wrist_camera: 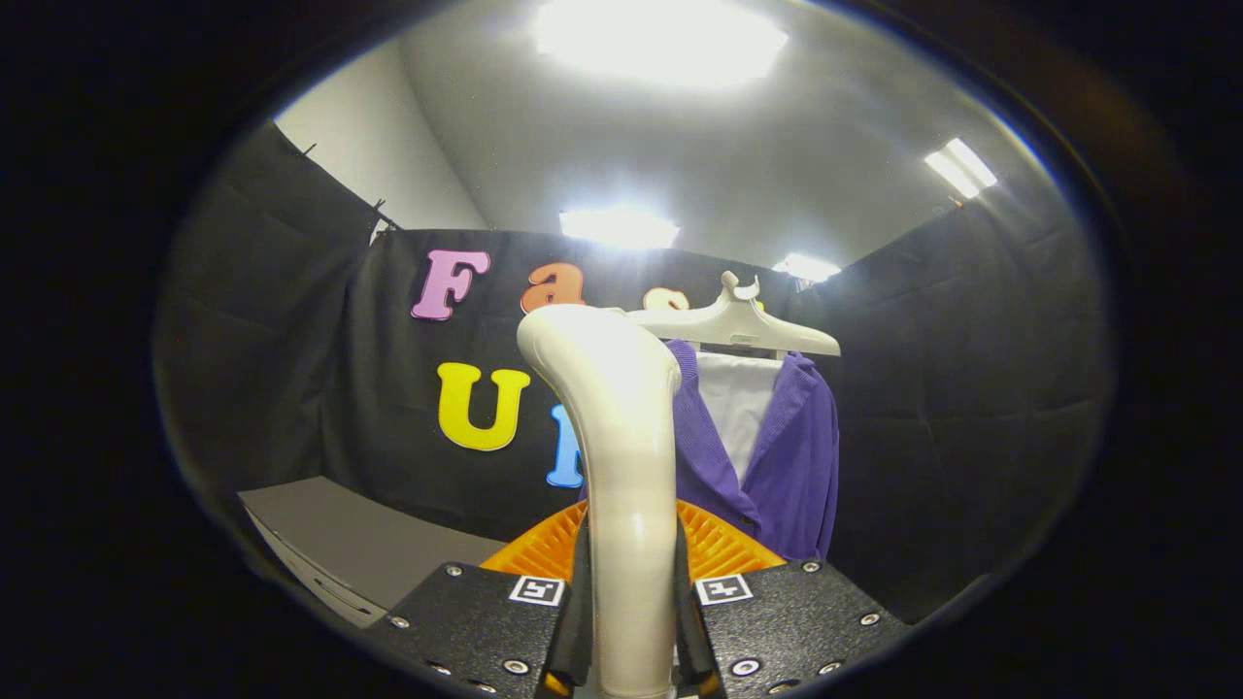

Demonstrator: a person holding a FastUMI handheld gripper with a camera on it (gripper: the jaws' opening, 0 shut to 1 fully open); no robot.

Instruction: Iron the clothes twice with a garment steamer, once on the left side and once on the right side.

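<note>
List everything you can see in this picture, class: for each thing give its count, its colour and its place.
Cream plastic garment steamer handle: one, cream, upright between the fingers.
Purple knitted cardigan: one, purple over a white panel, hanging beyond the steamer.
White plastic hanger: one, white, carrying the cardigan.
Grey flat board: one, grey, low beside the fingers.
Ceiling lights: four, white, overhead.
Gripper: one, both fingers pressed on the steamer handle.

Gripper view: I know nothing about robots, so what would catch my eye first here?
First, the pale garment steamer, rising tall between the tongs, whose fingers are shut on its handle. Just beyond it hangs a purple cardigan over something white, on a white hanger against the black booth wall. An orange ribbed part shows low behind the steamer.
</note>
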